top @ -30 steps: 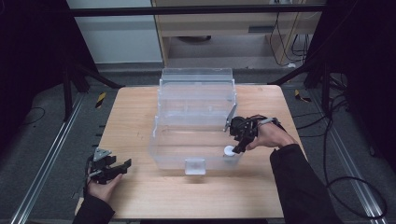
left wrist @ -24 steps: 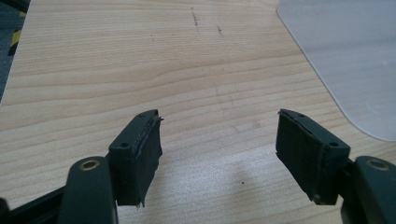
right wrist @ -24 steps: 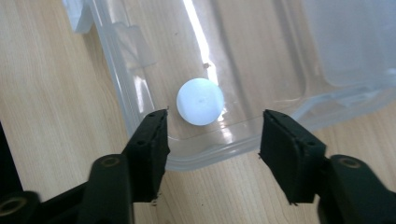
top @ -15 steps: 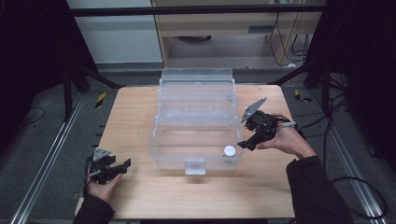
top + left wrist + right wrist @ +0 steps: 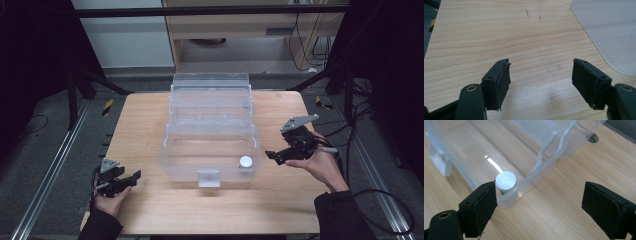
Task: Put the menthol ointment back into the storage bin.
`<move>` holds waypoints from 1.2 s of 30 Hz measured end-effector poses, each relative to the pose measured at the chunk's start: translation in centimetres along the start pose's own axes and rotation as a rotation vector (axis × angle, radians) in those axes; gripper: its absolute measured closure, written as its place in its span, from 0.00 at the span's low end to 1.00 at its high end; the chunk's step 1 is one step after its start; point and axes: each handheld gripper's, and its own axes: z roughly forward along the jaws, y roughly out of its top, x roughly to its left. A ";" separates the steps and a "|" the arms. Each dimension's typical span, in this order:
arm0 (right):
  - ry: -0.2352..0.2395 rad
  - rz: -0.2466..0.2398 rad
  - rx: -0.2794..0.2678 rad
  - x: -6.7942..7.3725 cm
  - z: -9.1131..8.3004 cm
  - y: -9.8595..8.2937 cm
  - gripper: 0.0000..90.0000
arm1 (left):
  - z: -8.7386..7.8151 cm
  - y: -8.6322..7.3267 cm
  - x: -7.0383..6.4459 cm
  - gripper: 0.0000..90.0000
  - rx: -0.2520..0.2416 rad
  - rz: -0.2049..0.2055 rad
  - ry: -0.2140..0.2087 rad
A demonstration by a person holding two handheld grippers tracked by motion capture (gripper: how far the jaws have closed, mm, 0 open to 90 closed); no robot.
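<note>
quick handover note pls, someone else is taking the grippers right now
Right gripper: open, empty, just outside the right end of the clear box.
Left gripper: open, empty, low over the table near its front left corner.
White-capped bottle: upright inside the box, front right corner.
Done: bottle is in the box.
Left: the box lid is open; probably close it, if that is wanted.
</note>
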 end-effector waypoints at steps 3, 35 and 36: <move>-0.019 0.028 -0.006 0.1 0.2 -1.5 0.12 | 0.0 0.0 0.1 0.33 0.001 -0.003 0.000; -0.207 0.263 -0.164 -1.4 4.5 -13.4 0.09 | 0.1 -0.2 0.5 0.30 -0.033 0.022 0.009; -0.213 0.259 -0.147 -1.4 4.6 -13.5 0.08 | 0.0 -0.2 0.5 0.30 -0.032 0.021 0.008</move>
